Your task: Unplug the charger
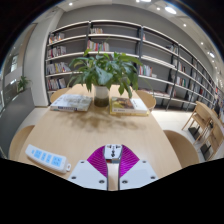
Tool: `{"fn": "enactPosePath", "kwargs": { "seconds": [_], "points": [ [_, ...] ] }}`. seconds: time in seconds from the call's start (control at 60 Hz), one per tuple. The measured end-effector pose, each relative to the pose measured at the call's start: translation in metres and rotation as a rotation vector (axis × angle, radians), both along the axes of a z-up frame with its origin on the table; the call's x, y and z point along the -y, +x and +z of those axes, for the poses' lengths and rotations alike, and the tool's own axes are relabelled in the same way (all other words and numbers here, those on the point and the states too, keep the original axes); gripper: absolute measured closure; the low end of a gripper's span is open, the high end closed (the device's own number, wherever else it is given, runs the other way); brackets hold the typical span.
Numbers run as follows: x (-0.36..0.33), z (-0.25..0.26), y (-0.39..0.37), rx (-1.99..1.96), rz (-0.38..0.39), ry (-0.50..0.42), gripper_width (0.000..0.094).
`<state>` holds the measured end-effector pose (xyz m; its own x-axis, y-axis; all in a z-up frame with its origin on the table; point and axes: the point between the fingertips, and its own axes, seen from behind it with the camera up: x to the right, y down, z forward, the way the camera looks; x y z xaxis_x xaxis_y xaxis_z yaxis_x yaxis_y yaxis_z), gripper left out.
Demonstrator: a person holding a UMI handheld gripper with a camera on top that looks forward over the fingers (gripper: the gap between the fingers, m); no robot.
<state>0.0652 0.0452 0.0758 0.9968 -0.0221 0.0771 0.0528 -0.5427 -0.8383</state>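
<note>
One small white charger [113,152] is sitting clamped between the gripper [113,160] pads, both magenta faces pressing on it, fingers nearly together. It's looking like a light, rigid plastic block, smooth-sided, so likely slippery; gripping the flat sides squarely is probably best. A white power strip [47,157] is lying on the wooden table [90,130] just left of the fingers, apart from the charger. Beyond, a pot [102,95] is holding a leafy plant [107,68]; books [70,101] are lying beside it.
</note>
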Motion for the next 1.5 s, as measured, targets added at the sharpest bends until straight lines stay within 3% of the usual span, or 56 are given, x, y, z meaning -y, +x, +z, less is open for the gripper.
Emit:
{"fn": "enactPosePath", "kwargs": {
  "seconds": [0.2,0.333,0.4,0.467,0.517,0.7,0.833,1.2,1.5],
  "points": [
    [0.011,-0.065,0.012,-0.051,0.002,-0.134,0.0739],
    [0.007,-0.063,0.006,-0.096,0.006,-0.147,0.0642],
    [0.009,-0.047,0.011,-0.084,0.000,-0.135,0.0480],
    [0.007,-0.023,0.009,-0.091,-0.005,-0.089,0.0223],
    [0.008,0.003,0.009,-0.091,-0.005,-0.047,0.0145],
    [0.037,0.098,-0.003,-0.082,-0.001,0.090,0.0149],
    [0.083,0.130,-0.016,-0.080,0.004,0.129,0.0147],
    [0.212,0.118,-0.034,-0.062,-0.012,0.081,0.0143],
    [0.251,0.123,-0.044,-0.036,0.006,0.064,0.0140]
  ]
}}
